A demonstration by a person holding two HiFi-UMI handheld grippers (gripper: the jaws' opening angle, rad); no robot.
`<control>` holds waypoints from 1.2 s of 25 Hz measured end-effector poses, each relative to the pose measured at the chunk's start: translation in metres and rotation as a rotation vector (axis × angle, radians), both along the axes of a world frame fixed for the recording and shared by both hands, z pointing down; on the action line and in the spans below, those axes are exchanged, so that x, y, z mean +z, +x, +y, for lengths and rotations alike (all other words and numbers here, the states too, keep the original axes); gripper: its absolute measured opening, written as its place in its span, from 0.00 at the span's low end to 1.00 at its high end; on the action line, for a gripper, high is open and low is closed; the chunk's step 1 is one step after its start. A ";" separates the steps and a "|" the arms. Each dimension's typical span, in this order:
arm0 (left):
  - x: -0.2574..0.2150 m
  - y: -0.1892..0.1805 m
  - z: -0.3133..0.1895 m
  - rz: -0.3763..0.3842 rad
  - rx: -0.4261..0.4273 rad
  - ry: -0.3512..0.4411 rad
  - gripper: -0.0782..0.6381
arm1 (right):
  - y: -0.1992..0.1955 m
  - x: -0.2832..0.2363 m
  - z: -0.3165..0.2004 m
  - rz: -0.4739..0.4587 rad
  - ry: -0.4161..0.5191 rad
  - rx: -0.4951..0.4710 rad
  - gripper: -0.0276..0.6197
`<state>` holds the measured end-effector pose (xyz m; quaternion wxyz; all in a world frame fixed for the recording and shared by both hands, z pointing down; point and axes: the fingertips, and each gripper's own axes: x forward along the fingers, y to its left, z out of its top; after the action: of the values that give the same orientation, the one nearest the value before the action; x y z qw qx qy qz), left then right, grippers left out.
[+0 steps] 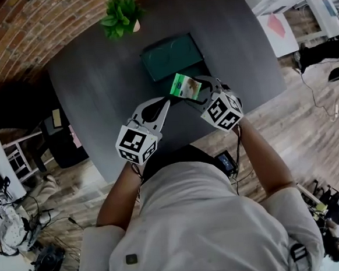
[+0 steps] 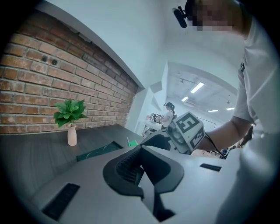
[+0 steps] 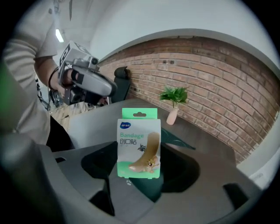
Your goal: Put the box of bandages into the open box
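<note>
A green and white box of bandages [image 3: 139,143] stands upright between my right gripper's jaws, which are shut on its lower end. In the head view the box of bandages [image 1: 185,86] hangs just in front of the near edge of the open dark green box [image 1: 171,56], held by my right gripper [image 1: 196,95]. My left gripper [image 1: 168,104] is shut with nothing in it and sits to the left of the bandages. The left gripper view shows its jaws closed together [image 2: 141,167], the open green box [image 2: 99,150] lying flat ahead on the table.
A small green plant in a pink vase [image 1: 122,15] stands at the far edge of the dark grey table [image 1: 95,79], behind the open box. The plant [image 2: 70,118] stands before a brick wall [image 2: 39,83]. Chairs and clutter lie on the floor around the table.
</note>
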<state>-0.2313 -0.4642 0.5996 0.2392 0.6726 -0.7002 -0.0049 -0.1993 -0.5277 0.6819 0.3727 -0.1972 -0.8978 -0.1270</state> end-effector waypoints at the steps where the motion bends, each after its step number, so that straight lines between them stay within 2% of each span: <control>1: 0.006 -0.001 -0.001 0.001 0.005 -0.009 0.13 | -0.002 0.009 -0.001 0.016 0.016 -0.015 0.50; 11: 0.063 -0.016 -0.016 0.031 0.004 -0.081 0.13 | -0.012 0.082 -0.013 0.152 0.221 -0.177 0.50; 20: 0.092 -0.018 -0.013 0.073 0.003 -0.124 0.13 | -0.009 0.133 -0.014 0.286 0.401 -0.415 0.50; 24: 0.104 -0.023 -0.012 0.075 0.006 -0.138 0.13 | -0.009 0.150 -0.017 0.341 0.460 -0.460 0.50; 30: 0.117 -0.028 -0.011 0.097 -0.009 -0.159 0.13 | -0.010 0.167 -0.020 0.370 0.478 -0.470 0.50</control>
<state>-0.2592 -0.4755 0.7167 0.3253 0.6475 -0.6890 0.0169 -0.2096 -0.5479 0.8489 0.5247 -0.3250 -0.6906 -0.3771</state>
